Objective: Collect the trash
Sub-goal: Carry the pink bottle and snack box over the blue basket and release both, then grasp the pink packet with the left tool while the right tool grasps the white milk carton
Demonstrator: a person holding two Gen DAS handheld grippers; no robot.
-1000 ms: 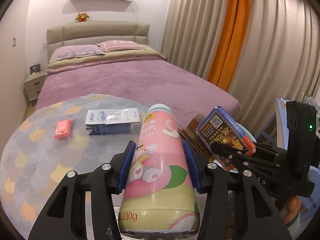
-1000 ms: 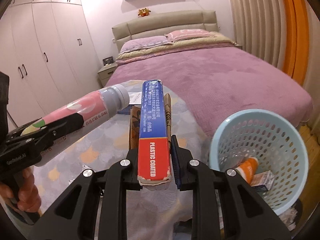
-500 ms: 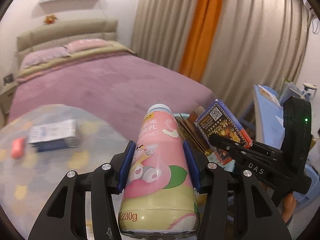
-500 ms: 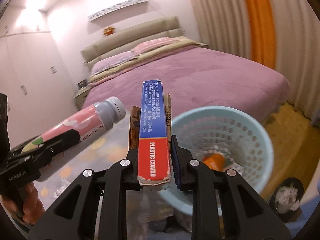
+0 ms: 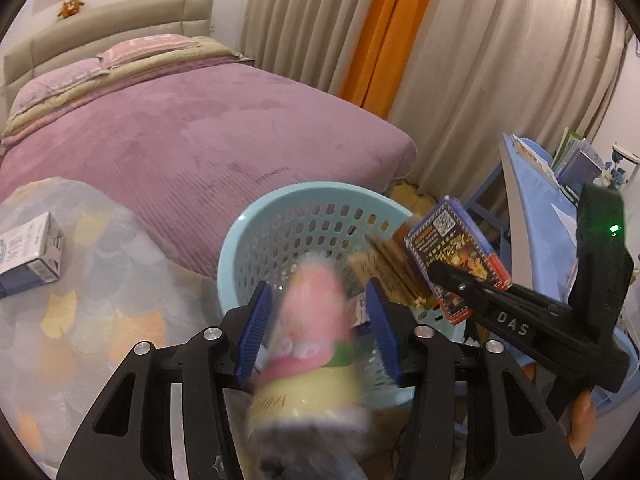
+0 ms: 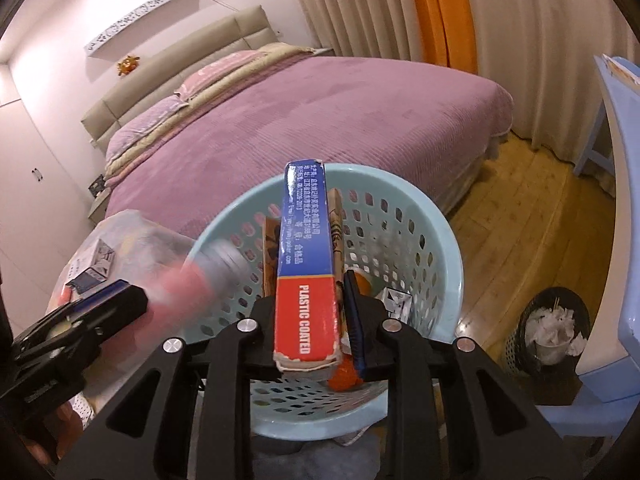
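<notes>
The pink-and-cream plastic drink bottle (image 5: 310, 344) sits between the blue pads of the left gripper (image 5: 316, 330), blurred and pointing toward the pale blue perforated plastic waste basket (image 5: 256, 236). The jaws stand apart, with a gap showing on both sides of the bottle, so nothing is clamped. In the right wrist view the same bottle (image 6: 200, 280) appears as a pink-grey smear over the near left rim of the basket (image 6: 448, 248), jutting out of the black left gripper (image 6: 92, 312).

The right gripper (image 6: 310, 322) is closed on a flat blue-and-red cardboard box (image 6: 308, 280) printed "PLASTIC COATED", held on edge above the basket's opening with brown card pieces pressed alongside it. In the left wrist view that box (image 5: 456, 252) shows its printed face with a QR code, over the basket's right rim, in the right gripper (image 5: 440, 276).

Inside the basket lie an orange item (image 6: 362, 284) and a small white carton (image 6: 396, 300).

To the left, a white-and-blue carton (image 5: 28, 256) lies on a round table with a scale-patterned cover (image 5: 80, 320). Behind stand a bed with a purple cover (image 5: 200, 128) and beige and orange curtains (image 5: 460, 60). A dark mesh bin holding crumpled white paper (image 6: 552, 328) stands on the wooden floor (image 6: 520, 240) beside a blue plastic chair (image 6: 624, 200).
</notes>
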